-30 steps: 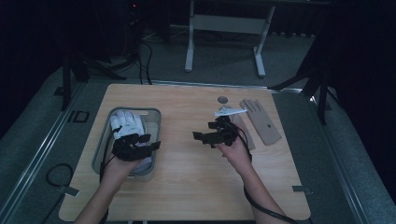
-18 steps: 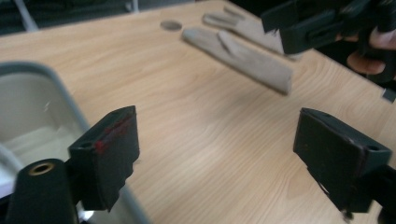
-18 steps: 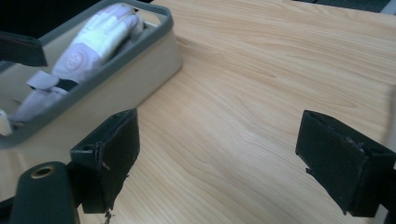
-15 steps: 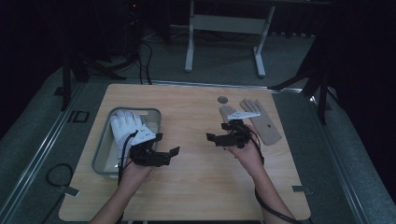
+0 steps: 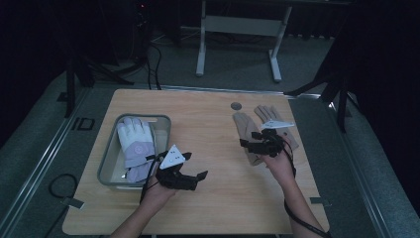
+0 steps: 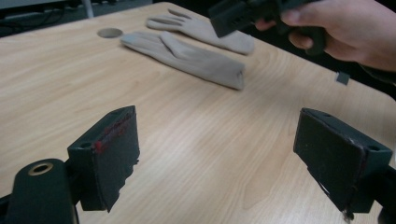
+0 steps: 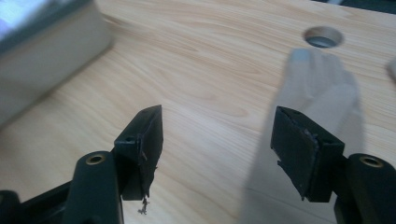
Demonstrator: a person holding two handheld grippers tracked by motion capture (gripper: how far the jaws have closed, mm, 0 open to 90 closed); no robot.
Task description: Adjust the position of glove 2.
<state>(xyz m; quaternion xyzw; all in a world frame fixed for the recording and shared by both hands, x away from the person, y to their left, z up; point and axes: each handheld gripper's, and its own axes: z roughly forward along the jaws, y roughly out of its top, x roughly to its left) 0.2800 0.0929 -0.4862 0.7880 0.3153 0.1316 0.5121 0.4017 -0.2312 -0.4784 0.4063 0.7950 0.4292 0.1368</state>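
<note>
Just beyond the open right gripper (image 5: 250, 145) lies the tan glove (image 5: 250, 136).

Two beige gloves (image 5: 267, 131) lie flat on the wooden table (image 5: 213, 124), side by side and palm down, at its far right. Fingers point toward the far edge, cuffs toward the person. The nearer left glove (image 6: 187, 53) lies just beside a round hole (image 5: 236, 105) in the tabletop.
</note>
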